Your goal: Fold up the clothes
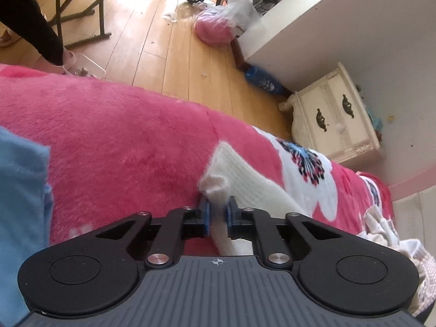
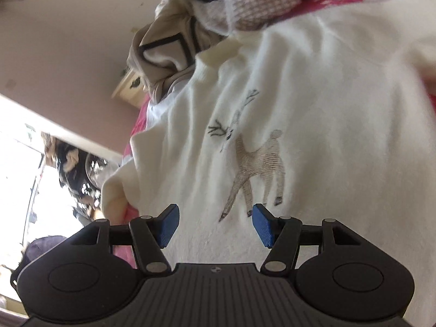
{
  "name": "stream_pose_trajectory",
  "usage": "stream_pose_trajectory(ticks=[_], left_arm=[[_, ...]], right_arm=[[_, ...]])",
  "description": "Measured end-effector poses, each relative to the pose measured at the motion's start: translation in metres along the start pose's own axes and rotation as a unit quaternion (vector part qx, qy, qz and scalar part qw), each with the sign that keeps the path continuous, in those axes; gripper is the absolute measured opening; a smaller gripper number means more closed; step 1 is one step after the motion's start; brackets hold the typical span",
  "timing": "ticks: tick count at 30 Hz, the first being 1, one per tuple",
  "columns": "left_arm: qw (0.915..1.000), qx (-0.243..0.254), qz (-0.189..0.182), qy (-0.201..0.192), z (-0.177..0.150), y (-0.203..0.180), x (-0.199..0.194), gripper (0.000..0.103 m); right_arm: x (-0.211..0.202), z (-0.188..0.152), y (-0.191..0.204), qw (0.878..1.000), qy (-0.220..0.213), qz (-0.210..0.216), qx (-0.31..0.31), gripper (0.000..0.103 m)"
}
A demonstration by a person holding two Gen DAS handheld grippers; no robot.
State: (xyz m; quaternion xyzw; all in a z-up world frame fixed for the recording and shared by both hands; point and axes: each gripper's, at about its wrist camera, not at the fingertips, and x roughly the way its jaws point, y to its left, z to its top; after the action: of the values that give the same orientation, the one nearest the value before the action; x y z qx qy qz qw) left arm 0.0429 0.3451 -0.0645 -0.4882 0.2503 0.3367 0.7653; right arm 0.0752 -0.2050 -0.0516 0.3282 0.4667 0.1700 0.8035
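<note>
A fluffy white sweater (image 2: pixel 313 103) with an embroidered deer (image 2: pixel 253 169) lies spread over a pink blanket (image 1: pixel 122 141). In the left wrist view its ribbed sleeve (image 1: pixel 245 174) runs across the blanket, and my left gripper (image 1: pixel 218 212) is shut on the sleeve's cuff end, which bunches up between the blue pads. My right gripper (image 2: pixel 215 224) hovers just over the sweater's front, below the deer, jaws apart and holding nothing.
A blue garment (image 1: pixel 21 190) lies at the left on the blanket. Beyond the bed edge are a wooden floor, a cream nightstand (image 1: pixel 335 117), a blue shoe (image 1: pixel 263 80) and a pink bag (image 1: pixel 215 27). A beige patterned garment (image 2: pixel 169 51) lies piled behind the sweater.
</note>
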Motion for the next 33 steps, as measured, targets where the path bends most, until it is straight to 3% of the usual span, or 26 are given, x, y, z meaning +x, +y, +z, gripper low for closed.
stream_pose_trajectory(ticks=[3,7,10,15,16,18,20,21,23,25,28,31,33], left_arm=[[0.9961,0.067,0.014,-0.056,0.023,-0.015,-0.02,0.007],[0.9854,0.099,0.045,-0.131,0.067,-0.017,-0.03,0.007],[0.9812,0.117,0.056,-0.143,0.081,-0.014,-0.02,0.007],[0.9772,0.142,0.072,-0.141,0.074,-0.012,0.002,0.007],[0.9757,0.148,0.077,-0.142,0.072,-0.011,0.004,0.007],[0.975,0.152,0.081,-0.141,0.072,-0.01,0.01,0.007],[0.9738,0.159,0.083,-0.14,0.075,-0.011,0.007,0.007],[0.9725,0.166,0.083,-0.141,0.075,-0.012,0.008,0.007],[0.969,0.182,0.083,-0.146,0.076,-0.015,0.009,0.007],[0.9654,0.197,0.08,-0.151,0.077,-0.021,0.007,0.007],[0.9507,0.25,0.057,-0.174,0.07,-0.039,-0.004,0.007],[0.9344,0.297,-0.002,-0.196,0.058,-0.067,-0.037,0.007],[0.926,0.309,-0.061,-0.208,0.046,-0.088,-0.069,0.007]], right_arm=[[0.018,0.006,0.017,0.998,0.041,-0.005,-0.041,0.062],[0.057,0.016,0.052,0.99,0.075,-0.014,-0.116,0.062],[0.105,0.021,0.095,0.98,0.084,0.002,-0.181,0.06],[0.193,0.017,0.159,0.964,0.092,0.026,-0.247,0.038],[0.212,0.014,0.17,0.961,0.095,0.027,-0.257,0.038],[0.248,-0.001,0.186,0.949,0.099,0.031,-0.299,0.037],[0.274,-0.026,0.192,0.925,0.087,0.01,-0.371,0.038],[0.275,-0.035,0.196,0.91,0.066,0.007,-0.408,0.04],[0.269,-0.042,0.204,0.893,0.058,-0.006,-0.446,0.04],[0.253,-0.032,0.206,0.903,0.063,-0.003,-0.424,0.039],[0.201,-0.003,0.179,0.947,0.036,0.026,-0.319,0.04],[0.144,0.022,0.136,0.978,0.019,0.057,-0.198,0.042],[0.106,0.029,0.104,0.989,0.01,0.066,-0.136,0.042]])
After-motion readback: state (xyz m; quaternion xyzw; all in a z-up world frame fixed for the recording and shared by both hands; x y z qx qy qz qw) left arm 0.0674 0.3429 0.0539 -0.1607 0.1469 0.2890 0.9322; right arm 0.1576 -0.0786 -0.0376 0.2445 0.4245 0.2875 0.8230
